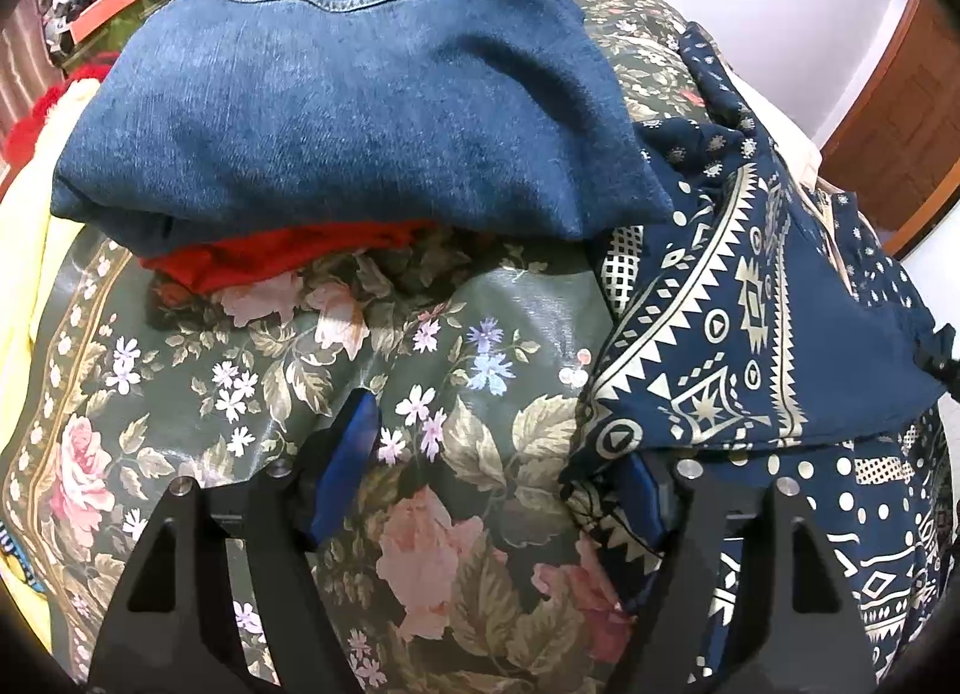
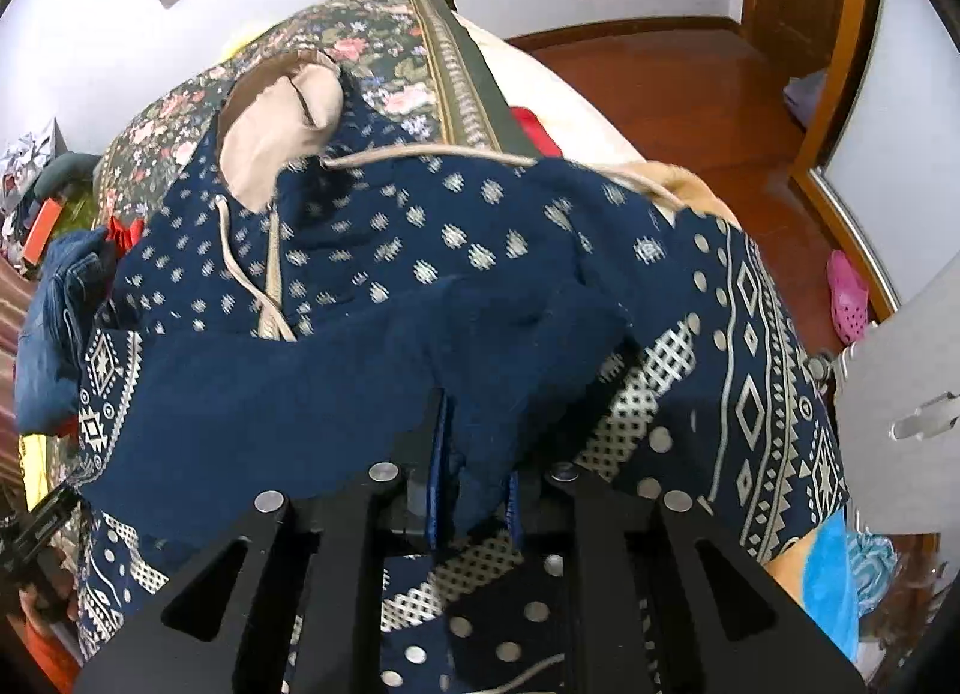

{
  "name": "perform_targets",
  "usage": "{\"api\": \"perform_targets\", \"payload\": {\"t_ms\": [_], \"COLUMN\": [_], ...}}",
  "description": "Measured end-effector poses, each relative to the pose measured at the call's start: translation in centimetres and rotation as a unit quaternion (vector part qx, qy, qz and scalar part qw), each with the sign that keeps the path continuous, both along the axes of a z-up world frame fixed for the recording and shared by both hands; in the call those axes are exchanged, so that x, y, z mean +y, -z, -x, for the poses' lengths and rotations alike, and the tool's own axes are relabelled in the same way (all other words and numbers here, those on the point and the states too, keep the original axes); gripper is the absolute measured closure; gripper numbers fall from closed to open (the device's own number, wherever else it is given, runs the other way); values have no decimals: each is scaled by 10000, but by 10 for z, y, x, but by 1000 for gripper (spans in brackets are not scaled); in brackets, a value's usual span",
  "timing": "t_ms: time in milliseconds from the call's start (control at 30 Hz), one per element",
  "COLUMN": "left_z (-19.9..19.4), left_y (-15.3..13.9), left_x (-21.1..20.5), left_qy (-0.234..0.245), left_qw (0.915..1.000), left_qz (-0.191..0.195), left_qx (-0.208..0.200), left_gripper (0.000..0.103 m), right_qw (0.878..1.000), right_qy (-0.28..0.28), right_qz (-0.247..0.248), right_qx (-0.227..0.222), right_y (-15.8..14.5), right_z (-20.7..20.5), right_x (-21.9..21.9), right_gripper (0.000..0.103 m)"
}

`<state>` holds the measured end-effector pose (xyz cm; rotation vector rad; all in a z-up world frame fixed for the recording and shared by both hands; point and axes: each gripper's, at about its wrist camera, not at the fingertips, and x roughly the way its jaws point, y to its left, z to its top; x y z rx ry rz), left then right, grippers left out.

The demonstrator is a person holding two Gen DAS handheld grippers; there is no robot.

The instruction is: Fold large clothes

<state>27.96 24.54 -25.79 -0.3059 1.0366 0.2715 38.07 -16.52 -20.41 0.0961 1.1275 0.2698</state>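
A navy patterned garment [image 2: 456, 286] with cream prints, a beige-lined hood and drawstrings lies on the floral cloth [image 1: 420, 394] of the table. My right gripper [image 2: 474, 484] is shut on a plain navy fold of it and lifts that fold over the body. The same garment shows in the left wrist view [image 1: 750, 322] at the right, draped over my right finger. My left gripper [image 1: 498, 472] is open over the floral cloth, nothing between its blue pads [image 1: 345, 454].
Folded blue jeans [image 1: 336, 105] lie on a red garment [image 1: 282, 256] at the back. A yellow garment [image 1: 24, 250] sits at the left edge. The table edge [image 2: 474, 75] drops to a wooden floor [image 2: 690, 93] with a pink slipper [image 2: 846, 286].
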Motion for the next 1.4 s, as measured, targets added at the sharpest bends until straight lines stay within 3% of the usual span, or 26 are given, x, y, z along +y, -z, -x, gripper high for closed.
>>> {"api": "perform_targets", "payload": {"t_ms": [133, 300, 500, 567, 767, 967, 1200, 1400], "left_z": [0, 0, 15, 23, 38, 27, 10, 9], "left_y": [1, 0, -16, -25, -58, -82, -80, -73], "left_x": [1, 1, -2, -7, -32, -50, -66, -71], "left_qy": [3, 54, 287, 458, 888, 979, 1029, 1033], "left_qw": [10000, 10000, 9993, 9988, 9954, 9928, 9927, 9935], "left_qz": [20, 51, 212, 141, -224, -195, 22, 0], "left_qx": [10, 51, 80, 30, -281, -666, -622, -478], "left_gripper": [27, 27, 28, 28, 28, 28, 28, 28], "right_qw": [9979, 9917, 9907, 9906, 9928, 9928, 9690, 9469], "right_qy": [-269, -371, -212, -66, 543, 1198, 1918, 2247], "right_qz": [558, 1196, 1124, 1059, 690, 50, -1193, -1914], "right_qx": [-196, -306, -743, -863, -809, -79, 999, 1279], "right_y": [-2, -11, -42, -53, -65, -34, 27, 52], "right_z": [8, 10, 14, 12, 10, 11, 20, 19], "right_x": [11, 16, 0, -10, -59, -114, -165, -176], "right_gripper": [86, 69, 50, 49, 40, 40, 40, 36]}}
